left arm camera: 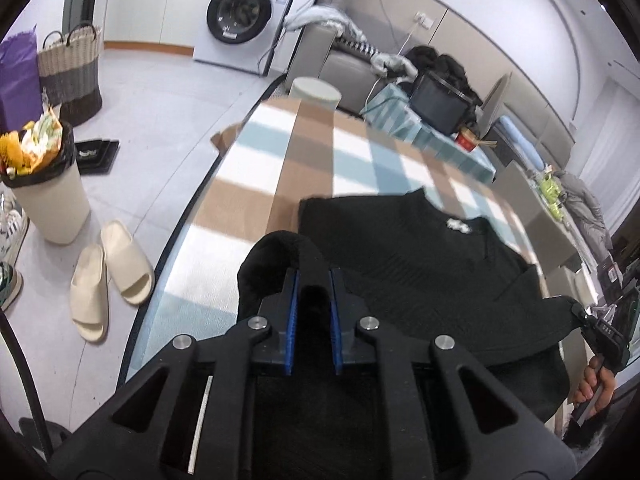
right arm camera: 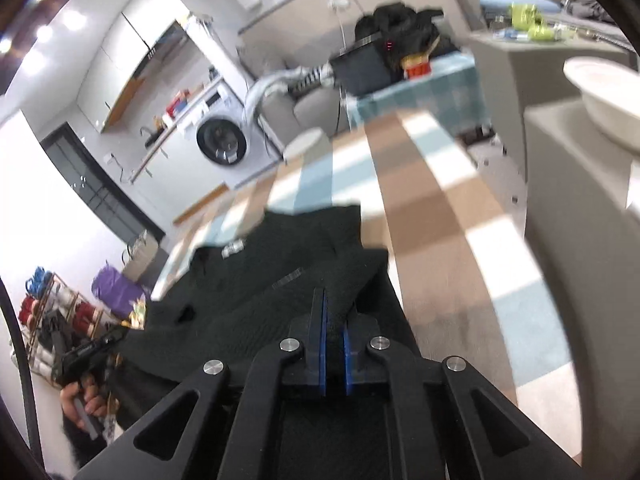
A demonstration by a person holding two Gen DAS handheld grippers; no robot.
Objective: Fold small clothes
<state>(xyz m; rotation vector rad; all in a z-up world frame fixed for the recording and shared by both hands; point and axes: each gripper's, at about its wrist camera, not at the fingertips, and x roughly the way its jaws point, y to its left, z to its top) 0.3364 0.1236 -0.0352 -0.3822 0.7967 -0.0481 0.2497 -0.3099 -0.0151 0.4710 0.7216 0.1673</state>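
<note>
Black knit fills the space between my blue pads: my left tool (left arm camera: 314, 296) is closed on a bunched fold of the black sweater (left arm camera: 420, 248), its jaws pinched nearly together with cloth humped up over the tips. My right tool (right arm camera: 335, 320) is likewise clamped tight on the garment's other near corner, the fabric rising in a peak just ahead of its fingers. From the left wrist view I can see that right tool at the sweater's far side, with my hand (left arm camera: 596, 388) wrapped round its grip.

Beyond my two grips, the sweater lies spread on the checked cloth (left arm camera: 260, 184) of the desk, its neck and small white label (left arm camera: 456, 224) pointing away from me, the far half flat, the near hem lifted off the surface by both tools.

Past the sweater the desk runs on bare to a pale round stool (left arm camera: 316, 90); further off from the sweater stand a grey sofa (left arm camera: 340, 64) and a washing machine (left arm camera: 244, 12).

I judge this as the start of a fold: both near corners gripped, hem raised. The next move, as I read it, calls for carrying both corners forward together toward the neckline, keeping them level and equally spaced so the hem lands straight, then releasing only once the cloth lies flat.
</note>
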